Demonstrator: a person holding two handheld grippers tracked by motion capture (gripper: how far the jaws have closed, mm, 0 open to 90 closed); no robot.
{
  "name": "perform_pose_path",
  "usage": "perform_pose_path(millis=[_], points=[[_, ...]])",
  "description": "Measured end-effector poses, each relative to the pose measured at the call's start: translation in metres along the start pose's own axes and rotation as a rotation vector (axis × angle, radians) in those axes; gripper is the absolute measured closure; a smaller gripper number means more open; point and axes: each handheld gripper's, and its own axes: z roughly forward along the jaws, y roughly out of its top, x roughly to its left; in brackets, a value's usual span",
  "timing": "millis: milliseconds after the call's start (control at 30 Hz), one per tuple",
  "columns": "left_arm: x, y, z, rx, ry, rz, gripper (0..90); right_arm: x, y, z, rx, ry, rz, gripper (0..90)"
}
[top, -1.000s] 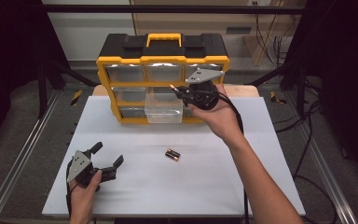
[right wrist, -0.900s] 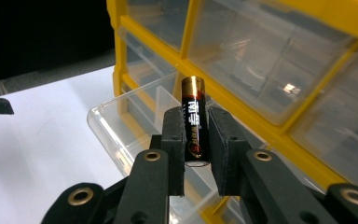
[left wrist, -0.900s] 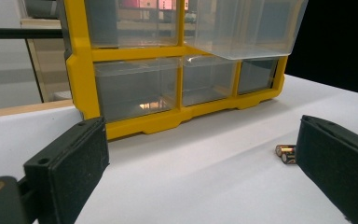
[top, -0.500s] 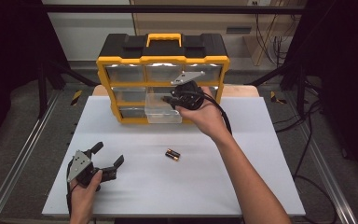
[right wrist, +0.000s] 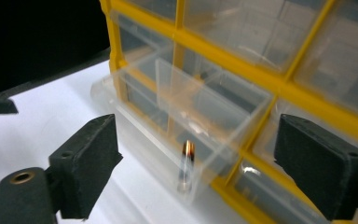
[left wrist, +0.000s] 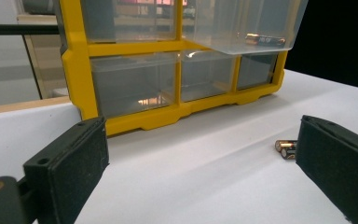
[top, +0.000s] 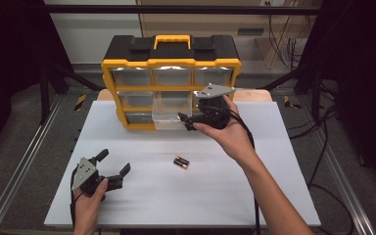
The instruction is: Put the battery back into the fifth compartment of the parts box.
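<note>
Now the right gripper (top: 188,121) has just opened its jaws — empty — above the drawer (right wrist: 186,121); left gripper (top: 112,164) gapes idle.

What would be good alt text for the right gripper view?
A battery lies in a clear drawer pulled out of a yellow-framed organizer on a white table. The right gripper has open black jaws to either side of the drawer, and nothing is held between them.
</note>
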Motion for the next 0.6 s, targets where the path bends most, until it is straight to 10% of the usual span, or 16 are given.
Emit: perform_pose_path(millis=[600], points=[[-0.001, 0.001, -0.001, -0.010, 0.001, 0.001, 2.5, -0.006, -0.077, 0.006, 0.105, -0.014, 0.098, 10.7]])
